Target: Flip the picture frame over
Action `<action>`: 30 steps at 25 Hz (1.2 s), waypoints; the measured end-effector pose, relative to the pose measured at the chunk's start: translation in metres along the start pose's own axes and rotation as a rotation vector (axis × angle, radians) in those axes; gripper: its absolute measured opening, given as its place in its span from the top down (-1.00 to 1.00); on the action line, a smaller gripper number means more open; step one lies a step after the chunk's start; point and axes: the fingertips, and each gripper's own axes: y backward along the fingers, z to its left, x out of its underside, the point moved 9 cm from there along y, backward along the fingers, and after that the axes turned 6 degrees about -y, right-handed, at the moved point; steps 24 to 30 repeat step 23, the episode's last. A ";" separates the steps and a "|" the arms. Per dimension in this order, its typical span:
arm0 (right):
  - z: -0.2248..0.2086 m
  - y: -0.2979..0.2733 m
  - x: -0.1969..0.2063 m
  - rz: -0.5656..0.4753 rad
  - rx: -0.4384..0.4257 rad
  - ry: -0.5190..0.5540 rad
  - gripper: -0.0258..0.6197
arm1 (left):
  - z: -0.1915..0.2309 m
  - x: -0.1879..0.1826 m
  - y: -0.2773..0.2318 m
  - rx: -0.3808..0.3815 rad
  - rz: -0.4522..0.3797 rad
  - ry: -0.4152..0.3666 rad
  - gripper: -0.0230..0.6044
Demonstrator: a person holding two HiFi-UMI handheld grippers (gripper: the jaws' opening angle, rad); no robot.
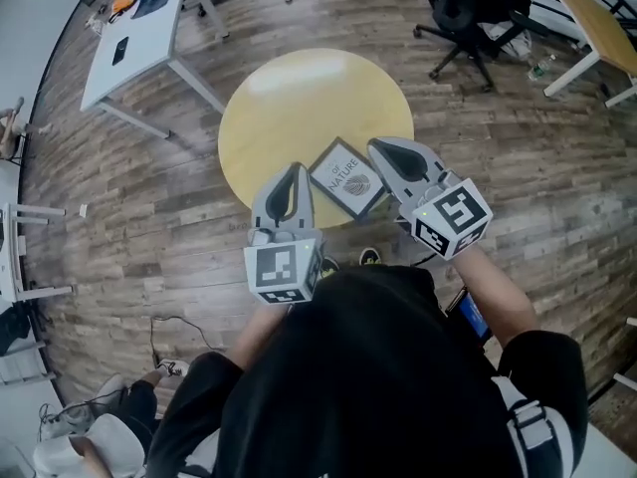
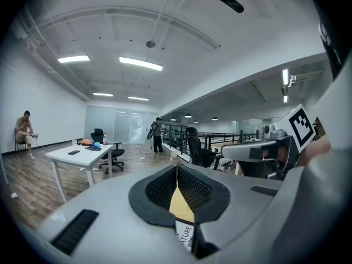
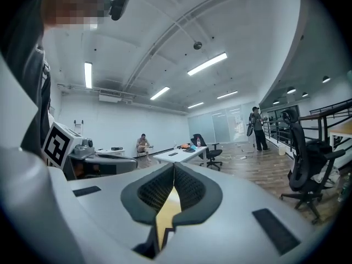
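Left hand-held gripper (image 1: 295,167), right hand-held gripper (image 1: 375,146) clenched empty, picture frame (image 1: 344,177) corner hidden

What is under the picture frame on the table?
The picture frame lies print side up on the round yellow table. Only bare tabletop shows around it. The frame's back and anything directly beneath it are covered, so they cannot be seen.

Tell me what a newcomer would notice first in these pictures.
The round yellow table stands out in the middle of the wood floor in the head view. Near its closest edge lies a picture frame, print side up and turned cornerwise. The left gripper and the right gripper, both with jaws shut and empty, flank it on either side.
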 end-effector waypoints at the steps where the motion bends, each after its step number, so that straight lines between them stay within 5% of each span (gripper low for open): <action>1: -0.004 0.004 -0.002 0.004 0.005 -0.003 0.86 | -0.003 0.000 -0.001 0.003 0.001 0.007 0.85; 30: -0.012 0.008 -0.001 0.014 0.038 0.015 0.86 | -0.003 0.001 -0.011 0.037 0.000 0.003 0.85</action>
